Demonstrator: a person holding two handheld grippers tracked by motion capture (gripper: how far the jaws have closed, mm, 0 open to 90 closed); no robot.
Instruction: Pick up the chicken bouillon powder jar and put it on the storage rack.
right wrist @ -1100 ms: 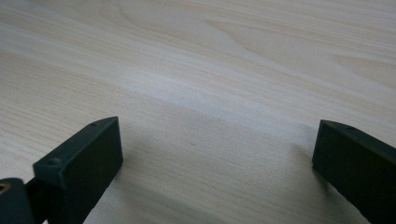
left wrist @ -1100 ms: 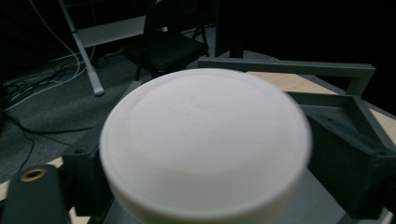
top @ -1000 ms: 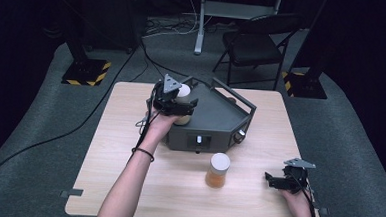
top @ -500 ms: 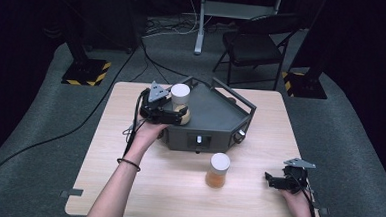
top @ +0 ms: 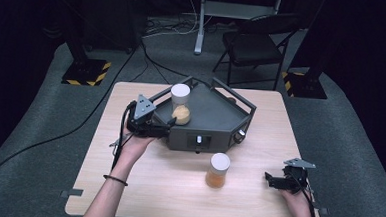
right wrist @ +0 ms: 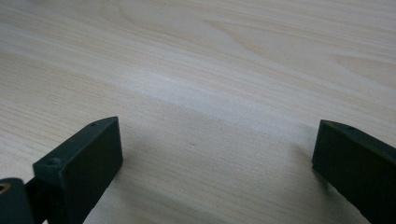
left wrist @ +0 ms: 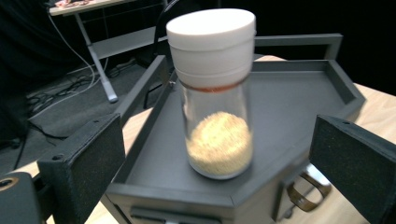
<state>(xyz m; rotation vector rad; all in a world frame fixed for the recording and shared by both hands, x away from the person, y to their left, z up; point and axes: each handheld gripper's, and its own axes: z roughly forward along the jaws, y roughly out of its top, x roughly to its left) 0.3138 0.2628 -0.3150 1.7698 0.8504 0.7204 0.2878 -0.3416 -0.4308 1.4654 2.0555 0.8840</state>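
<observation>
1. Glass and white plastic: the jar you reach toward stands upright on the tray, its long axis vertical and its white lid on top.
2. You can see pale yellow grains filling about the lower third of the clear round body; a thin reddish band circles it just under the lid.
3. From the high view the jar sits at the tray's left front corner, close to the rim.
4. That tray is dark grey, matte and angular, with a raised frame rail and a metal ring pull on its front face.
5. Your left gripper lies just left of the tray, pointing at the jar. Its jaws have just been opening and now stand wide apart, with the jar seen between them but beyond the pads, untouched.
6. Your right gripper rests near the right front of the table, jaws spread, nothing but pale wood grain between them.
7. A second jar, also upright, white-lidded and holding orange contents, stands on the table in front of the tray, well apart from both grippers.
</observation>
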